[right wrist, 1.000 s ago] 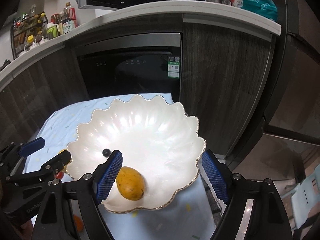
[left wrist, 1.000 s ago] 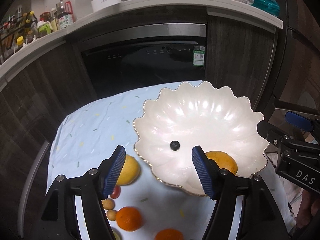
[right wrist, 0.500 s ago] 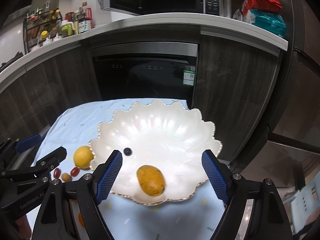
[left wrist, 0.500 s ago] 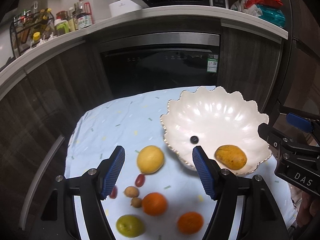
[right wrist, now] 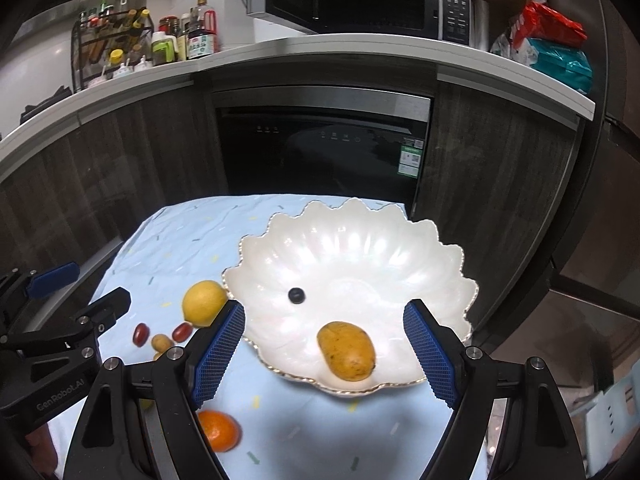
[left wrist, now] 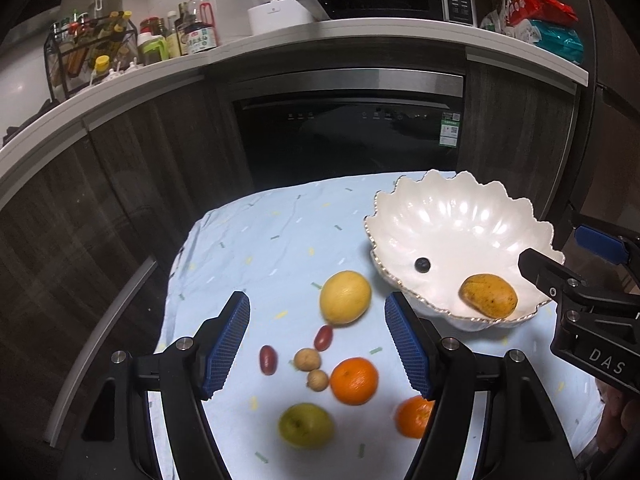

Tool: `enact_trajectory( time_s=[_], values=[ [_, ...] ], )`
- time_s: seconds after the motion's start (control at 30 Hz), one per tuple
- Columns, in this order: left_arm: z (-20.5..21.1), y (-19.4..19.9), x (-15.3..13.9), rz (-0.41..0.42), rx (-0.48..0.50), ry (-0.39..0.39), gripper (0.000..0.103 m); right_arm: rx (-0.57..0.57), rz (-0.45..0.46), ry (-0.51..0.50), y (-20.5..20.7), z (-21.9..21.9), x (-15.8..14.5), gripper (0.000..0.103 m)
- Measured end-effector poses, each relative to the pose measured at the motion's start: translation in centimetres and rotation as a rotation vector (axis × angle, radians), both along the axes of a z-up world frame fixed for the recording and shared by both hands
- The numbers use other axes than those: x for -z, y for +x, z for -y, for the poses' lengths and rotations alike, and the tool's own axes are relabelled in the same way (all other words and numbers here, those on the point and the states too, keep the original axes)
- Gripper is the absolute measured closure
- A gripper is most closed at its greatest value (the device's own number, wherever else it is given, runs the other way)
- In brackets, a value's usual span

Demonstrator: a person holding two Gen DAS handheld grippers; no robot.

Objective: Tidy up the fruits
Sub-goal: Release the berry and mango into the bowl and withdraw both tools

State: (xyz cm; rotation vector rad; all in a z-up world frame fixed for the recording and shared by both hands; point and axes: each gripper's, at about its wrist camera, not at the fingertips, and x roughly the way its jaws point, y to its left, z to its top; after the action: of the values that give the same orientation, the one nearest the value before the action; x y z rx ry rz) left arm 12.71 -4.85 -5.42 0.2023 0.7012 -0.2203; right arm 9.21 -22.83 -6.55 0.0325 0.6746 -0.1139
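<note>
Pearly white and scalloped with a gilt edge, the shell-shaped bowl (right wrist: 424, 264) sits straight ahead of the right gripper (right wrist: 324, 350), whose blue-padded jaws stand wide apart with nothing pressed between them. Framed by those jaws, a yellow mango (right wrist: 347, 351) lies near the bowl's front rim, and a single blueberry (right wrist: 296, 295) rests just beyond it toward the centre.

Ahead of the left gripper (left wrist: 317, 340), also spread wide and empty, loose fruit lies on the pale blue speckled tablecloth (left wrist: 260, 240). A lemon (left wrist: 345, 298) sits between its pads and slightly beyond them, just left of the bowl. Nearer the tool are two red cherry tomatoes (left wrist: 323, 337), two small brown longans (left wrist: 307, 359), an orange (left wrist: 354, 381) and a green apple (left wrist: 306, 426). A second orange (left wrist: 412, 416) is partly hidden behind the right-hand finger (left wrist: 408, 350).

Each gripper shows at the edge of the other's view, the two side by side and apart.
</note>
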Motion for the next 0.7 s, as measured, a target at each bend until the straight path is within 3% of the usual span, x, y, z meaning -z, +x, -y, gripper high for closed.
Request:
enact_trajectory(
  time_s=[0.7],
  values=[
    [-4.6, -2.9, 2.8, -0.023, -0.025, 0.003, 0.033, -0.077, -0.047, -0.007, -1.4, -5.0, 2.6, 0.021]
  ],
)
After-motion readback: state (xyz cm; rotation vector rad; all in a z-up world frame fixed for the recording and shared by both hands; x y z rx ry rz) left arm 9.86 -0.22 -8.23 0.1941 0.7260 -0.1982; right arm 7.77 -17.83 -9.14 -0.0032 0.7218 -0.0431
